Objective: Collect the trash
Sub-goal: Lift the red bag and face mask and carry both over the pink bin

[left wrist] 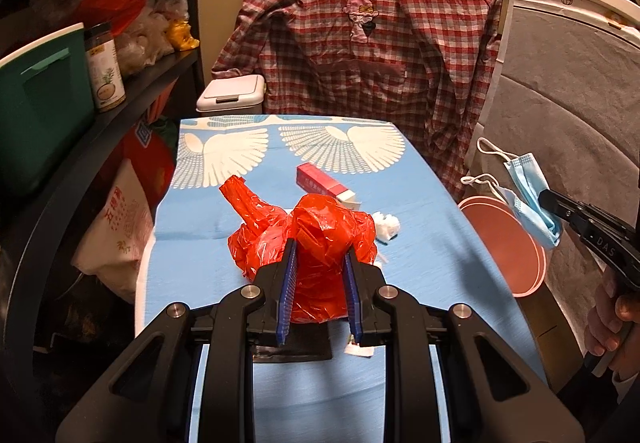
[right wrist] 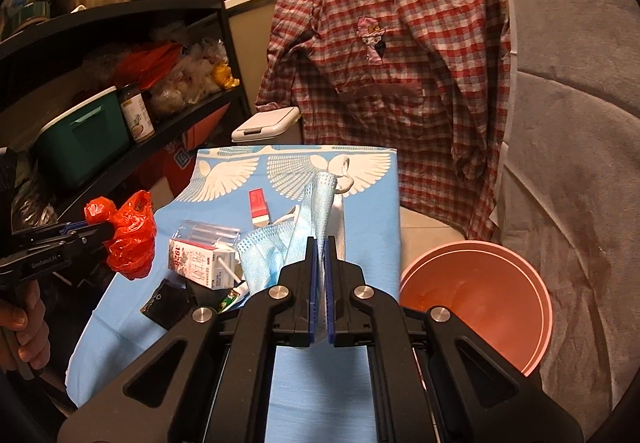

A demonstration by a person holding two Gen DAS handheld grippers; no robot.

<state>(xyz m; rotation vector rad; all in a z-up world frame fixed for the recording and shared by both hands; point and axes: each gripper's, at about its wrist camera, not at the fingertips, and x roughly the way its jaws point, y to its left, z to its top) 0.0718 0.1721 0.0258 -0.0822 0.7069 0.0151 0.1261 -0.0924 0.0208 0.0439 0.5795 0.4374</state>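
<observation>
My left gripper (left wrist: 320,251) is shut on a crumpled red plastic bag (left wrist: 308,231), held above the blue-clothed table (left wrist: 440,251); from the right wrist view the same red plastic bag (right wrist: 134,239) hangs at the table's left edge. A blue face mask (right wrist: 316,211) is pinched between the blue pads of my right gripper (right wrist: 321,247), which is shut on it; in the left wrist view the face mask (left wrist: 530,199) dangles over the pink bin (left wrist: 516,243). On the table lie a red and white box (left wrist: 324,183), a white wad of tissue (left wrist: 386,223), a milk carton (right wrist: 200,263) and a dark wrapper (right wrist: 166,303).
The pink bin (right wrist: 480,295) stands on the floor right of the table. A plaid shirt (right wrist: 400,83) hangs behind the table, with a white lidded bin (left wrist: 232,95) beside it. Black shelves (left wrist: 120,91) with a green box and jar line the left. A grey sofa (right wrist: 568,163) fills the right.
</observation>
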